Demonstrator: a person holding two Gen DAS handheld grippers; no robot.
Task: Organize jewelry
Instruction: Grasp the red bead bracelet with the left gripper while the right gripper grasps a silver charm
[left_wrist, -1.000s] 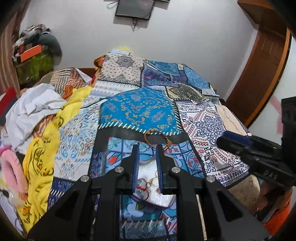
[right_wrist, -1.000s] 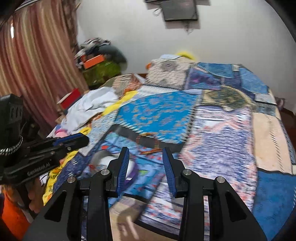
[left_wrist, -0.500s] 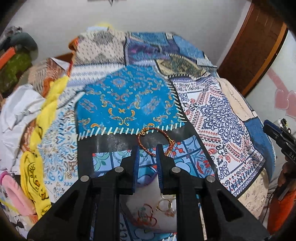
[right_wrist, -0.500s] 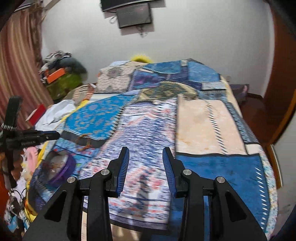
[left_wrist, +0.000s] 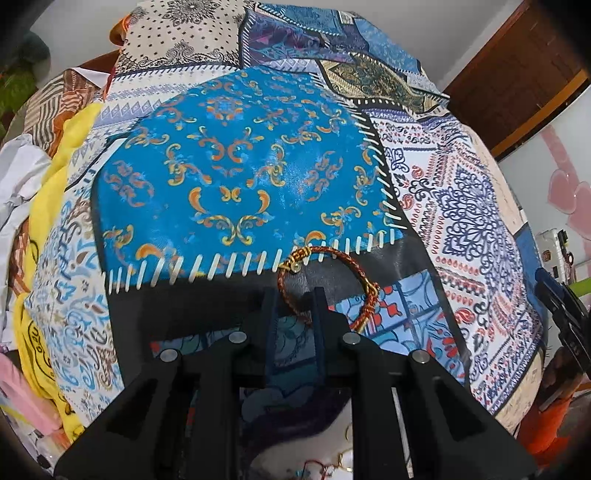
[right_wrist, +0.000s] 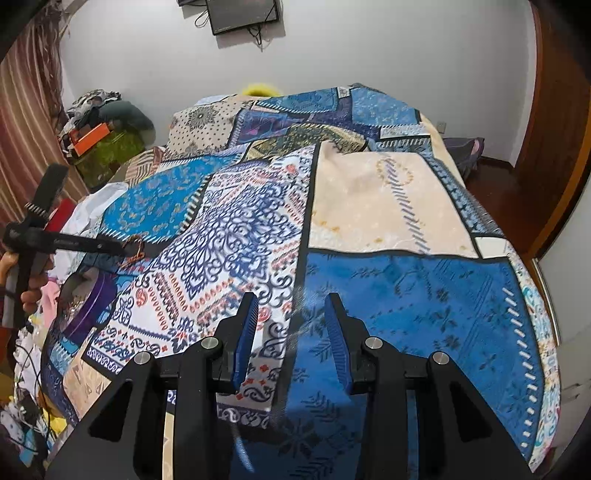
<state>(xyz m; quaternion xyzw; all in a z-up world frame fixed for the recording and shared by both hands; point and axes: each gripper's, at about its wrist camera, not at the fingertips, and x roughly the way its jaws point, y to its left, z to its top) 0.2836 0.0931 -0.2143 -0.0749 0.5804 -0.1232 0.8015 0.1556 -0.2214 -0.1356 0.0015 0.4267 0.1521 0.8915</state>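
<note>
A red-and-gold braided bracelet (left_wrist: 298, 257) lies on the black band of the patchwork bedspread (left_wrist: 236, 177). My left gripper (left_wrist: 295, 301) points steeply down at it, its jaws narrowly apart, with the bracelet's near arc lying between the fingertips and not pinched. The right wrist view shows that left gripper (right_wrist: 123, 251) at the bracelet (right_wrist: 135, 246). A round purple jewelry box (right_wrist: 92, 306) sits just nearer; its white inside with small gold pieces (left_wrist: 343, 463) shows under my left gripper. My right gripper (right_wrist: 291, 321) is open and empty over a blue patch (right_wrist: 406, 295), far right of the bracelet.
Yellow cloth (left_wrist: 44, 206) and white clothes are piled along the bed's left side. A wooden door (left_wrist: 517, 74) stands at the right, a screen (right_wrist: 243, 14) hangs on the far wall, and a striped curtain (right_wrist: 22, 129) is on the left. A hand (right_wrist: 31, 291) holds the left gripper.
My left gripper moved forward and down, tipping steeper, until the bracelet's near arc came between its fingertips. My right gripper swung right, away from the bracelet and box, over the blue patch.
</note>
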